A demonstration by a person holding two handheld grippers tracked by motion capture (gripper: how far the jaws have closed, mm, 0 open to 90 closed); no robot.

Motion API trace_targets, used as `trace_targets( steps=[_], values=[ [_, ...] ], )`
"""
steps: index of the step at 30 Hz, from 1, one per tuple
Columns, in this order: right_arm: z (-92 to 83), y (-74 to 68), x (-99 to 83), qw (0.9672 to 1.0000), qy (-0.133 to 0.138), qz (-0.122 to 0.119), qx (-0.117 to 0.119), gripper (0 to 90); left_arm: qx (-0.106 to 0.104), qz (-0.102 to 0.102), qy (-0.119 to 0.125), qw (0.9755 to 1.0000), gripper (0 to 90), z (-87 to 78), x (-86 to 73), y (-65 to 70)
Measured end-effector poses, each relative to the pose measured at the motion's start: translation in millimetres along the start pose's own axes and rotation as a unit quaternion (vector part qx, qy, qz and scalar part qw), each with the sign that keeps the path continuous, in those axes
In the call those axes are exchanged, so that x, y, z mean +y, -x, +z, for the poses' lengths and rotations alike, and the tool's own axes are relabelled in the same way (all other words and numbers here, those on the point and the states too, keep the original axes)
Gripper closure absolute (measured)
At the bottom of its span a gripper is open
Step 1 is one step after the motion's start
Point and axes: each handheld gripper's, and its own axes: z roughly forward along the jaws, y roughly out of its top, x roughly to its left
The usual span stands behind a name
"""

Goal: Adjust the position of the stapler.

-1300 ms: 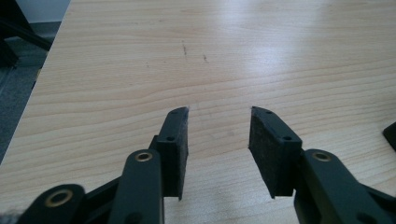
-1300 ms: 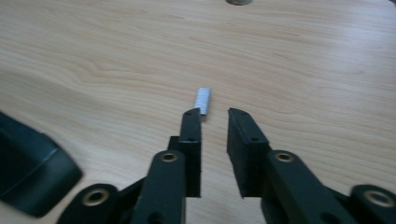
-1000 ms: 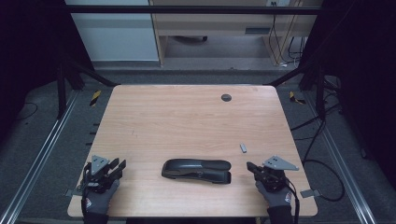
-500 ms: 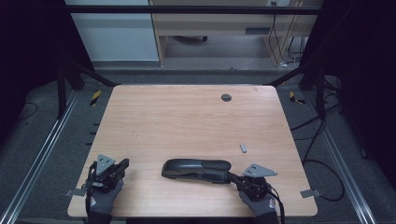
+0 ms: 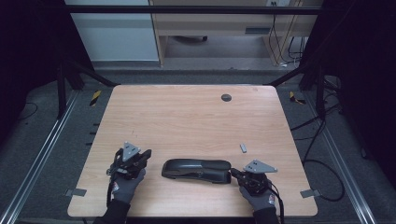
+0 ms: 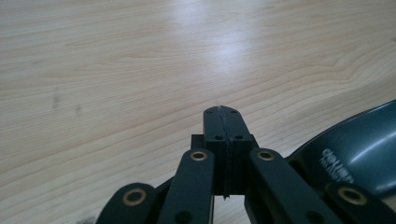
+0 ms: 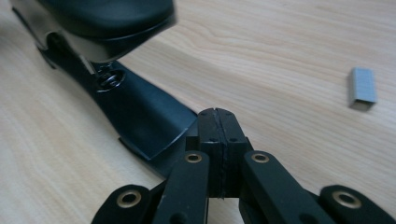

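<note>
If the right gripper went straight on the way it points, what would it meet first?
Probably the stapler's black base plate: the shut right gripper points at its near end, seemingly almost touching, though depth is unclear.

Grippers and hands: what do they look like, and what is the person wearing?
Both the left gripper and right gripper are black linkage jaws with brass-coloured pivots, each topped by a grey three-cornered plate. A black cable trails from the right one. The hands wear dark grey gloves with small red marks; sleeves are dark.

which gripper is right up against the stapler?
The right gripper: its shut tips sit at the stapler's rear end, on the base by the hinge. The left gripper, also shut, stands apart from the stapler's front end.
</note>
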Motion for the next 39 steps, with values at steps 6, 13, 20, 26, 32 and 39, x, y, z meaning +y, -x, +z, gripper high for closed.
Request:
trace_targets(
  steps=[6,13,20,26,32,39],
  values=[
    [-2.6,9.5,0.6,0.9997,0.009,0.001,-0.021,90.0,-0.025,0.01,-0.027,0.9993,89.9,27.9,4.0,16.3],
    [-5.2,14.6,0.3,0.9996,0.009,0.008,-0.026,90.0,-0.047,0.014,-0.042,0.9979,89.9,36.9,2.8,25.1],
    [-5.0,15.7,0.6,0.9995,0.01,0.005,-0.029,90.0,-0.057,0.017,-0.043,0.9973,90.0,38.6,6.6,28.5],
    [-5.0,16.4,0.3,0.9995,0.007,0.007,-0.028,90.0,-0.061,0.026,-0.05,0.9966,90.0,36.8,7.1,30.4],
    [-5.1,16.7,0.4,0.9996,0.005,0.01,-0.027,90.0,-0.063,0.029,-0.067,0.9954,90.0,34.9,4.8,27.2],
    [-3.2,15.8,-0.3,0.9997,0.001,0.008,-0.023,90.0,-0.07,0.042,-0.073,0.994,90.0,27.8,1.3,30.6]
  ],
)
